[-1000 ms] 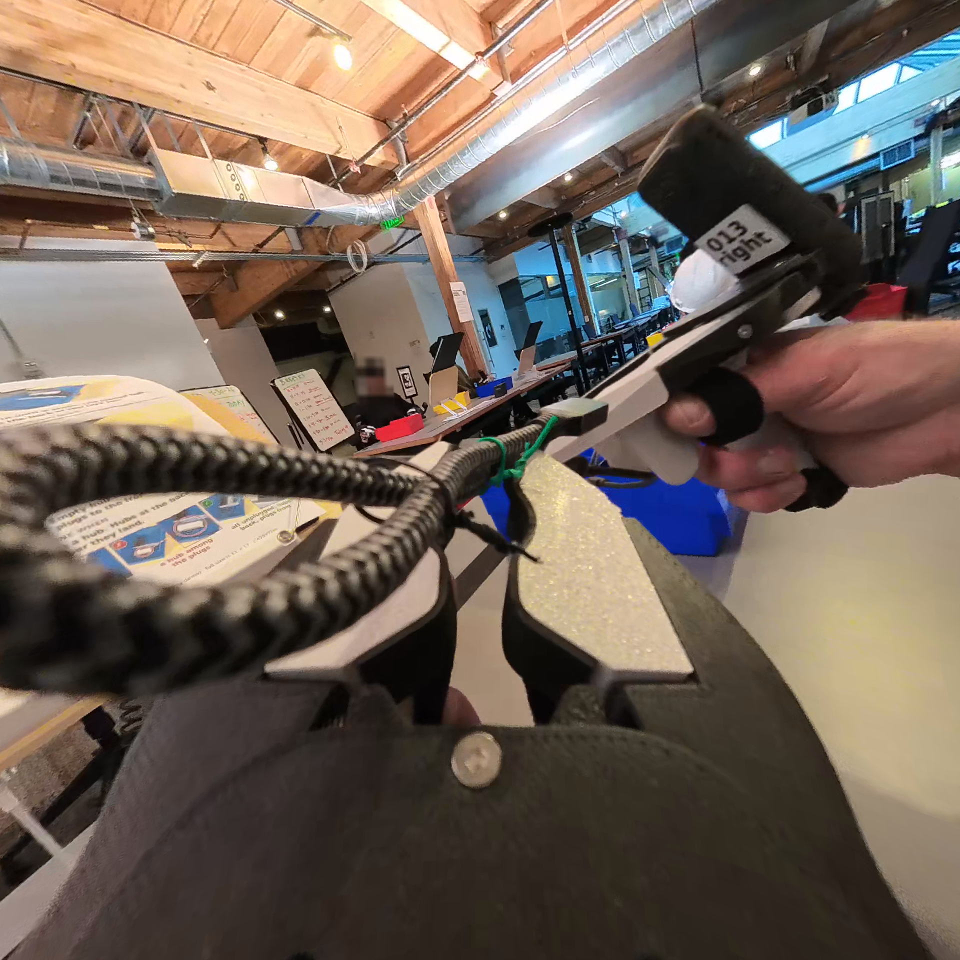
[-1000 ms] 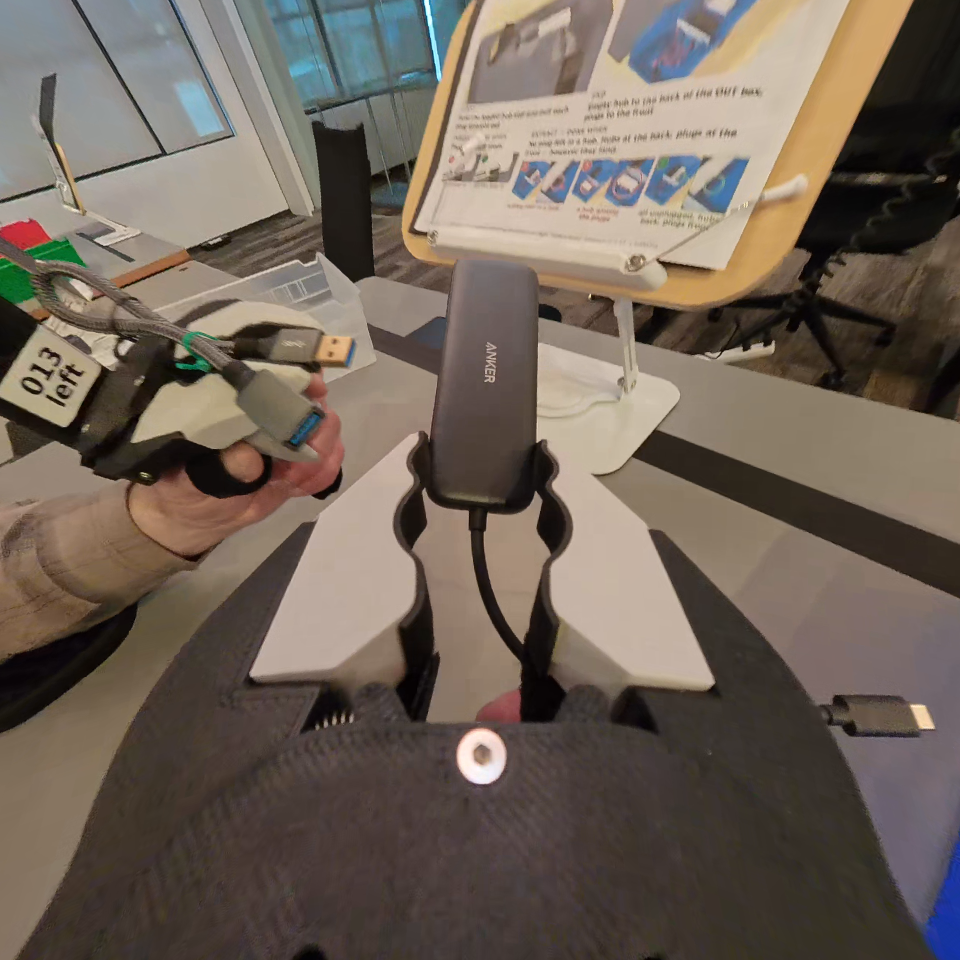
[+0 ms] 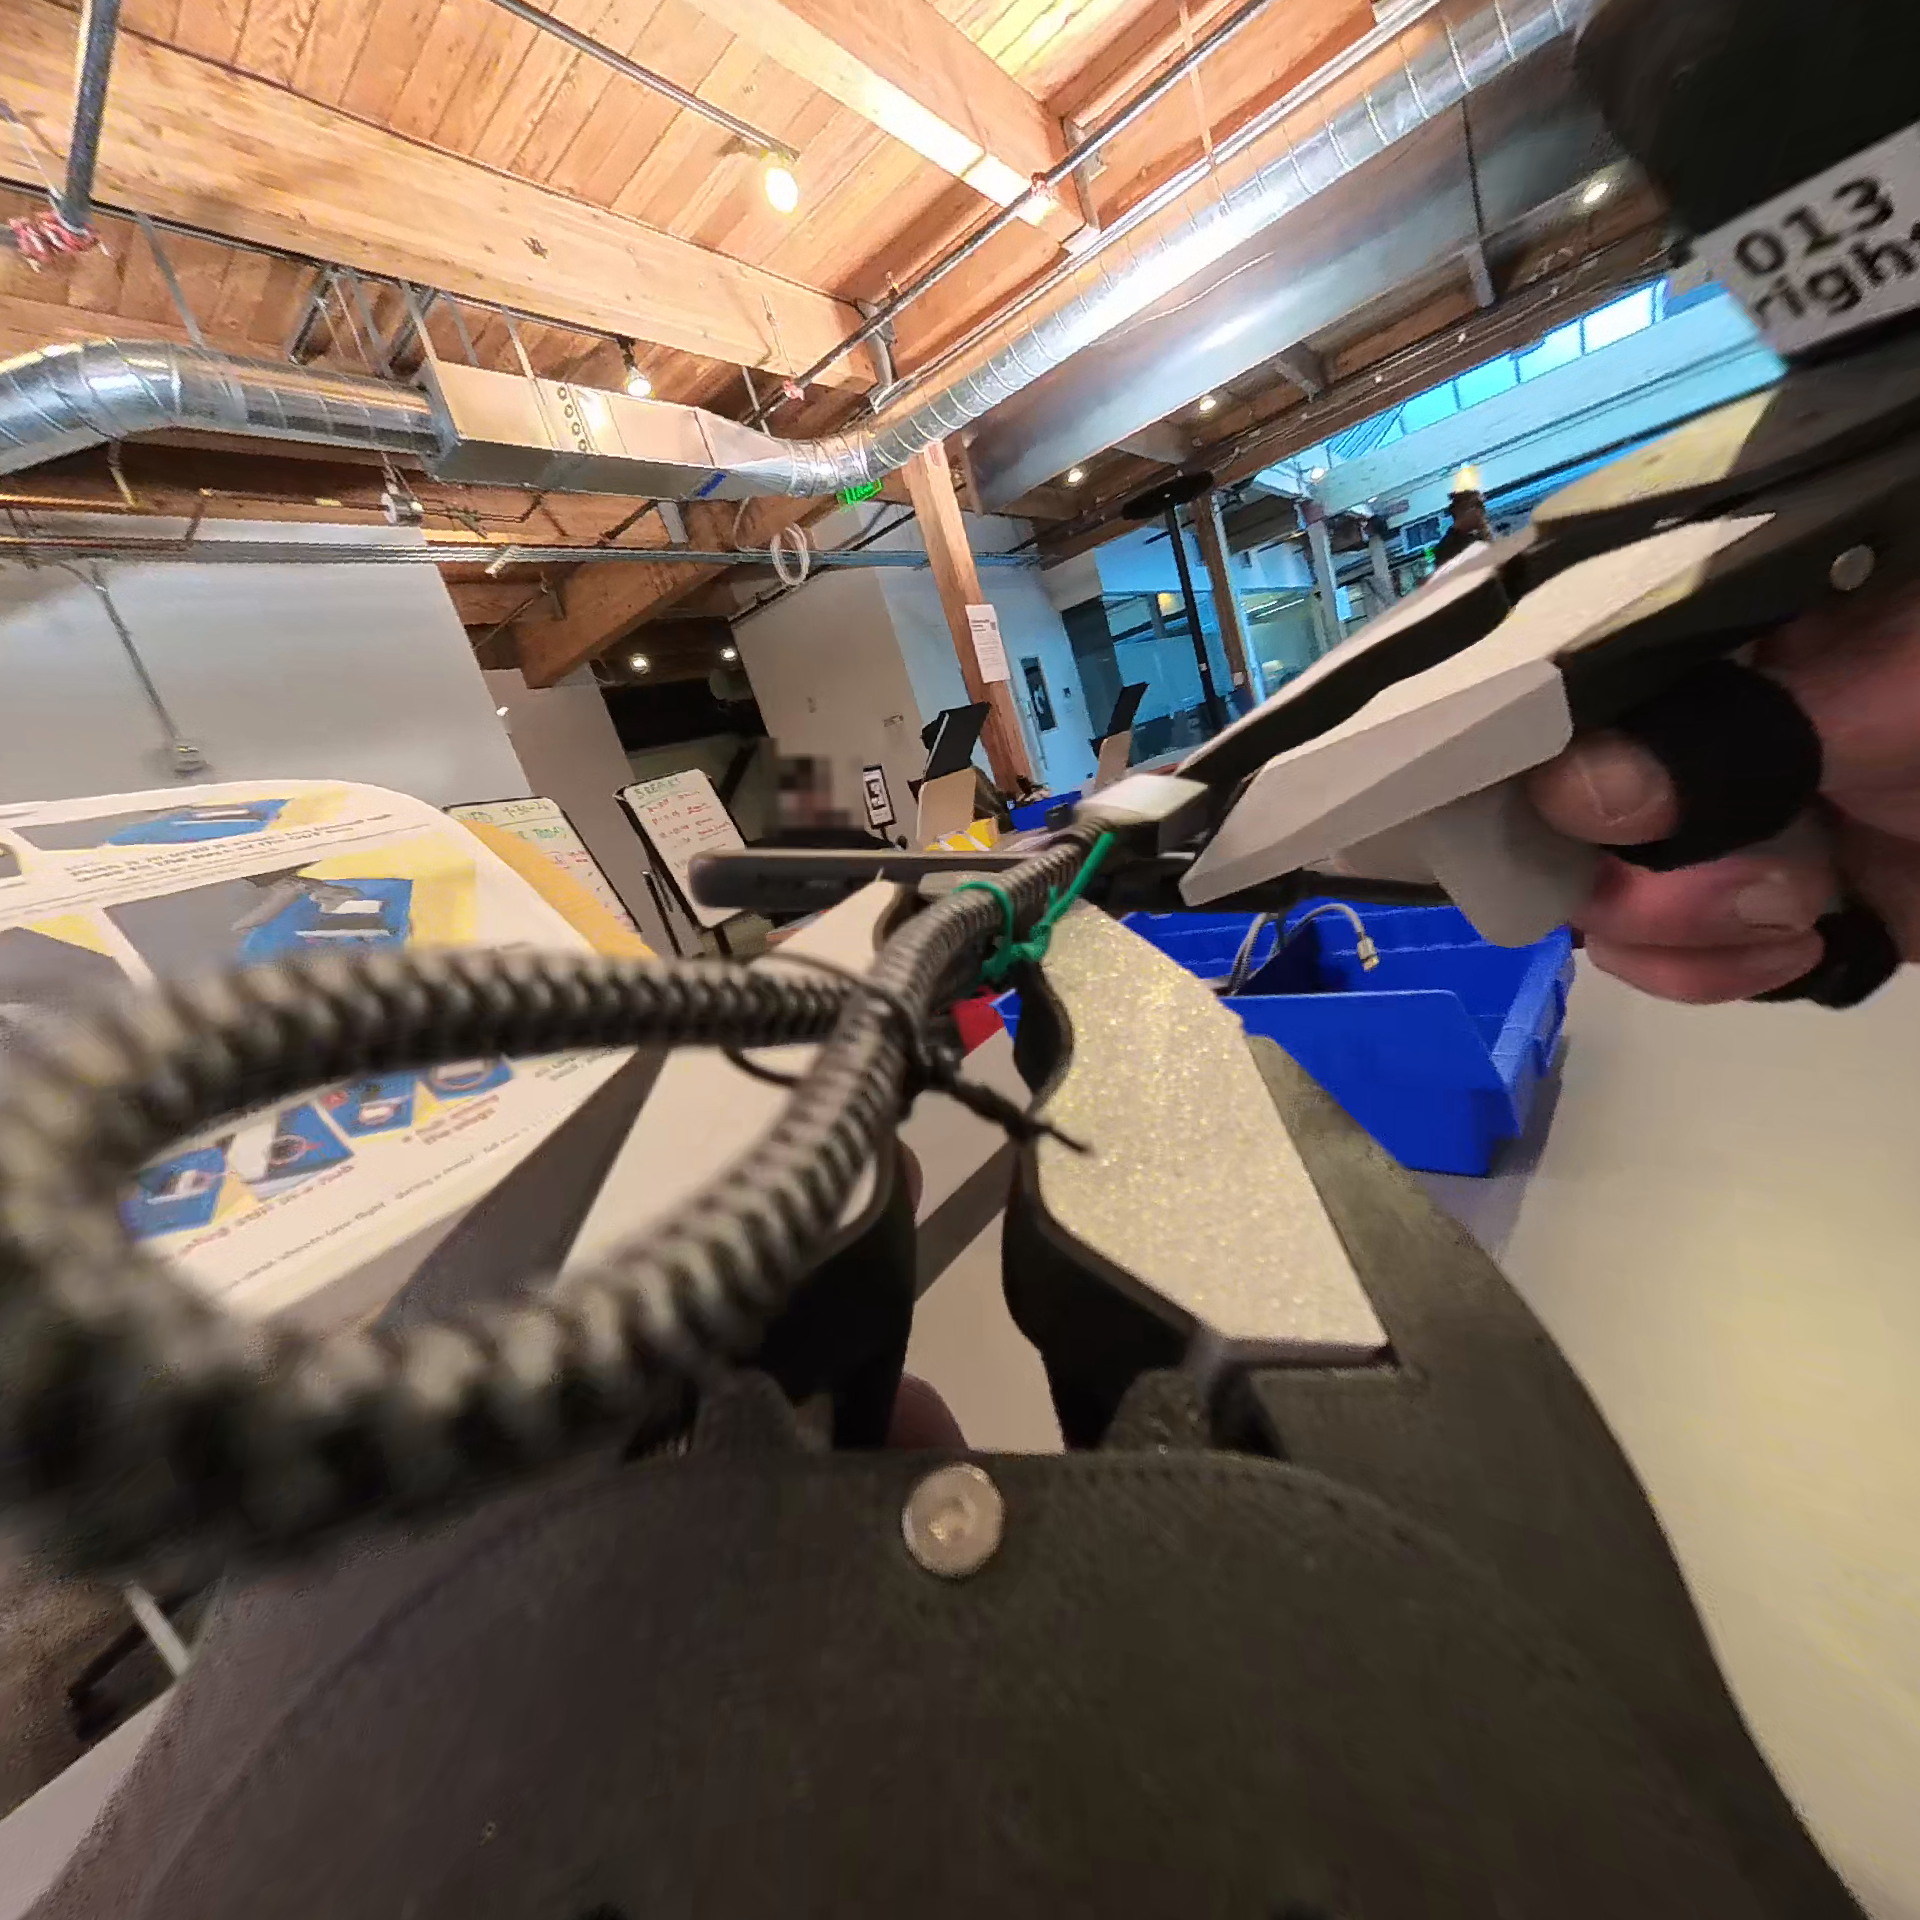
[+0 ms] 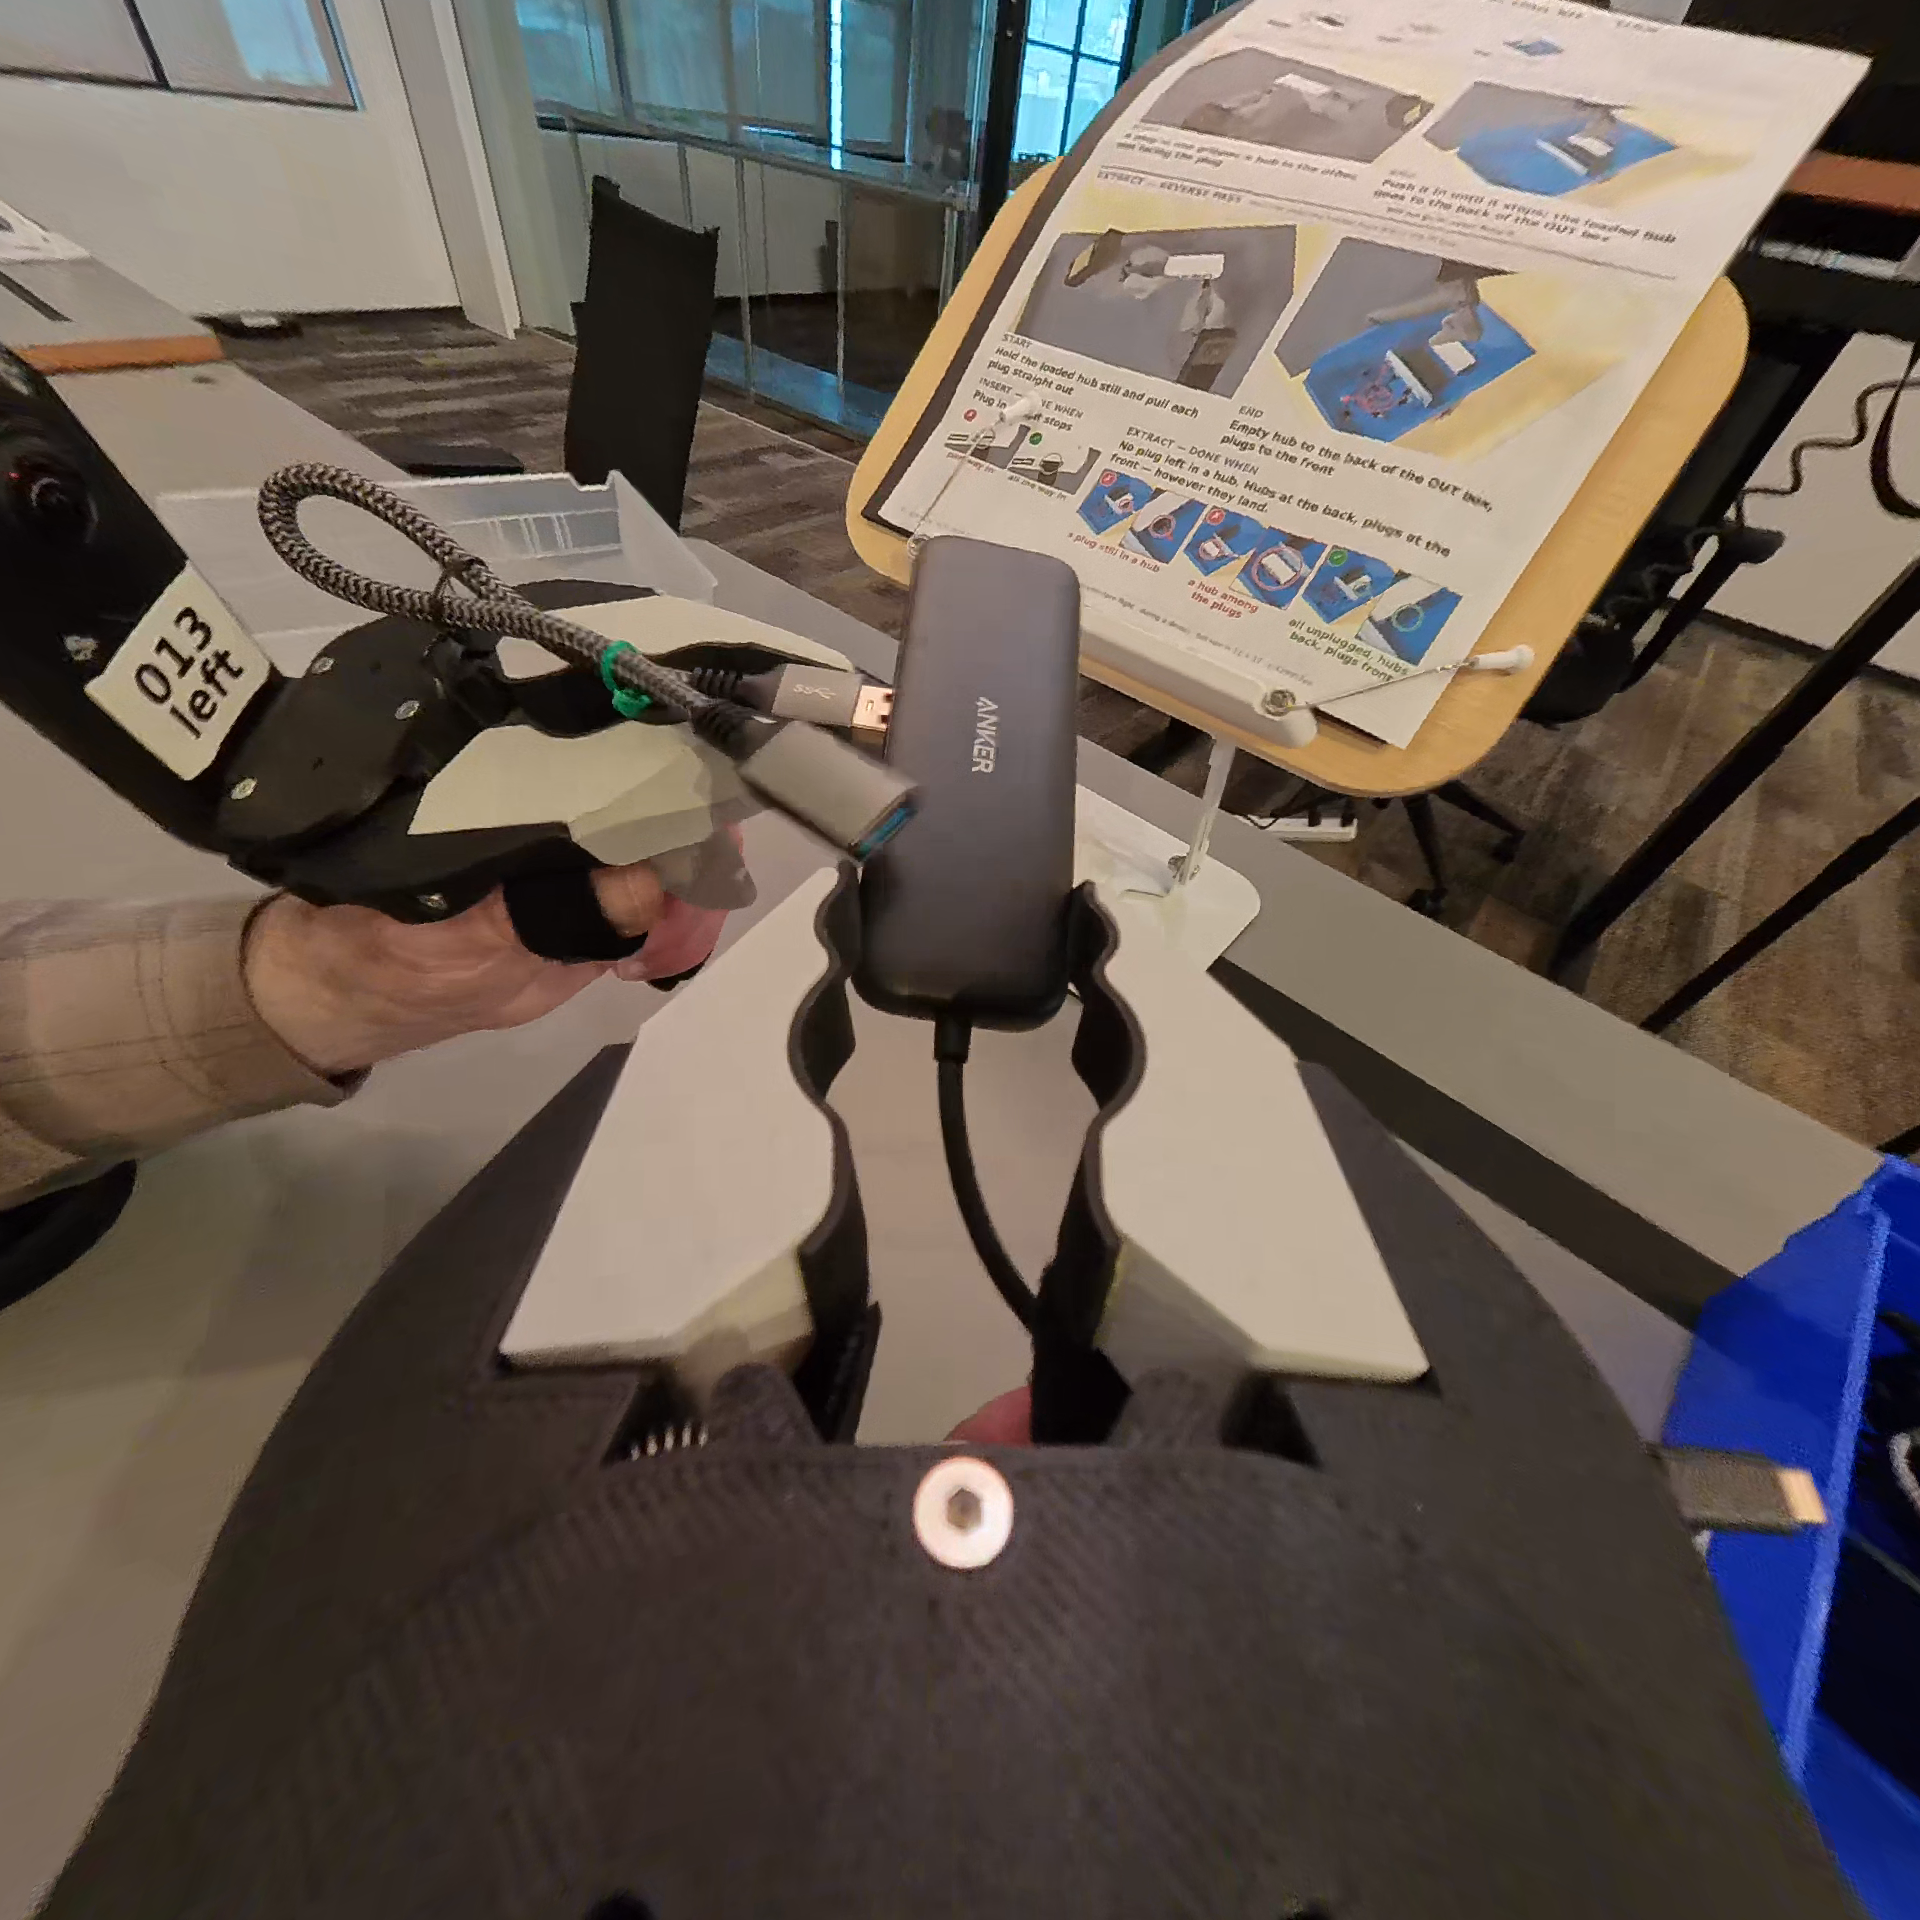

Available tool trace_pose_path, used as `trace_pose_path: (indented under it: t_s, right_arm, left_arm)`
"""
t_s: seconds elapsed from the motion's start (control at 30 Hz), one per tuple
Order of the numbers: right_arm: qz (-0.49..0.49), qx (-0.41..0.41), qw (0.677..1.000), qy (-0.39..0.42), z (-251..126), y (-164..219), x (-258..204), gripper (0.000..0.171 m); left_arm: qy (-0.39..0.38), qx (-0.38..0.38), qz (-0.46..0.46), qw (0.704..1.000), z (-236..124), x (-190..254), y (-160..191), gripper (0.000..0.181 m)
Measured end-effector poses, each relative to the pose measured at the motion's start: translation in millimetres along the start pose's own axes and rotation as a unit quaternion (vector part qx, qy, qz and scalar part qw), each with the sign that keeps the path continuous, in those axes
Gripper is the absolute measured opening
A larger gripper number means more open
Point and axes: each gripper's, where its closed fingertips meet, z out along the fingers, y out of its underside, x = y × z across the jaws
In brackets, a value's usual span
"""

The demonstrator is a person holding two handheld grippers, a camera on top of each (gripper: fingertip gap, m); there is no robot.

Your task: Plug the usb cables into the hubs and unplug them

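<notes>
Your right claw (image 4: 961, 971) is closed on the near end of the flat, dark grey plastic USB hub (image 4: 977, 758), with rounded corners. The hub stands out forward from the two white fingers (image 4: 717, 1174), and its thin black cable (image 4: 987, 1174) runs back between them toward you.

Your left claw (image 3: 961, 925) is closed on a short braided black-and-grey USB cable (image 3: 582, 1174), bent in a loop and tied with a green twist tie (image 4: 623, 681). In the right wrist view, the cable's two grey metal ends point at the hub's left side: the plug with the gold tip (image 4: 836, 701) lies just beside the hub's edge, and I cannot tell if it touches. The other end, a socket with blue inside (image 4: 831, 790), crosses in front of the hub lower down.

Farther on the grey table (image 4: 1558, 1049) stand a blue plastic bin (image 3: 1382, 1029) and a wooden board with a printed instruction sheet (image 4: 1340, 343).
</notes>
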Motion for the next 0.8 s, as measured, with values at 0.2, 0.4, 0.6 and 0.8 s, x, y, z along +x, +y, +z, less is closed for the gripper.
trace_pose_path:
  t_s: [0.2,0.4,0.6,0.8]
  right_arm:
    - [-0.019,0.003,1.000,-0.005,-2,-1,-5,0.037]
    - [-0.040,0.032,0.994,-0.092,-8,-16,-30,0.004]
    - [-0.091,0.023,0.994,-0.056,-4,-21,-39,0.000]
    - [0.028,-0.004,0.998,-0.051,-42,3,17,0.049]
  left_arm:
    - [0.025,0.017,-0.030,0.999,-2,1,-4,0.016]
    - [0.068,-0.013,-0.030,0.997,0,12,1,0.017]
    - [0.080,-0.033,-0.037,0.996,7,35,25,0.017]
    - [0.103,0.010,-0.030,0.994,0,28,-2,0.017]
